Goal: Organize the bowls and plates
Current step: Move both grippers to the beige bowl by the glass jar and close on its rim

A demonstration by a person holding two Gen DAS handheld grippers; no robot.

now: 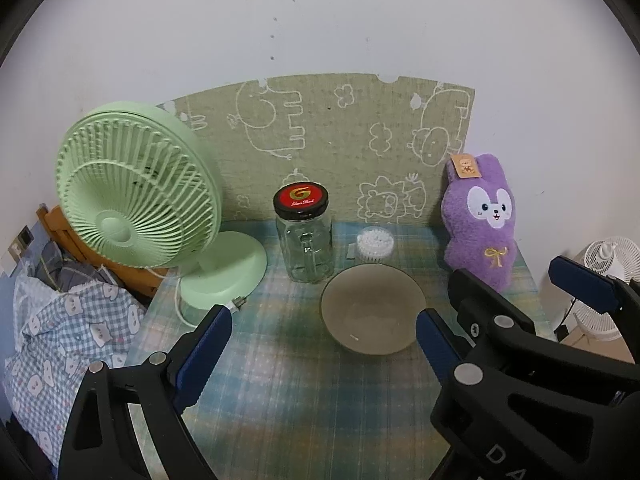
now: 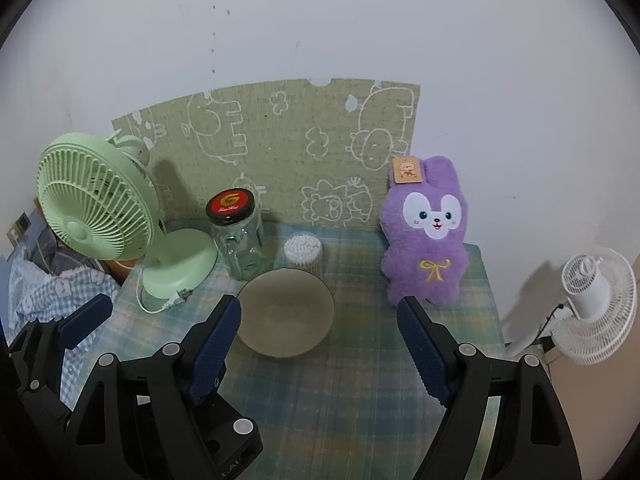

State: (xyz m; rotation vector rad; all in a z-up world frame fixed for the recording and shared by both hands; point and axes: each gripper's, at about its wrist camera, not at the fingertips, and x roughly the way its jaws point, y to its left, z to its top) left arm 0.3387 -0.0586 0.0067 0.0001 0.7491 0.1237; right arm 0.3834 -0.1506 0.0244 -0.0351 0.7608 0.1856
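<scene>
A grey-brown bowl (image 1: pixel 373 309) stands upright and empty on the plaid tablecloth (image 1: pixel 280 380); it also shows in the right wrist view (image 2: pixel 286 313). My left gripper (image 1: pixel 324 332) is open and empty, held just short of the bowl, with its right fingertip close to the bowl's right rim. My right gripper (image 2: pixel 319 320) is open and empty, with its left fingertip near the bowl's left rim. In the left wrist view the right gripper (image 1: pixel 516 292) shows at the right. No plate is in view.
Behind the bowl stand a glass jar with a red lid (image 1: pixel 304 236) and a tub of cotton swabs (image 1: pixel 375 243). A green fan (image 1: pixel 140 196) stands at the left, a purple plush rabbit (image 1: pixel 482 220) at the right. A white fan (image 2: pixel 596 304) stands beyond the table's right edge.
</scene>
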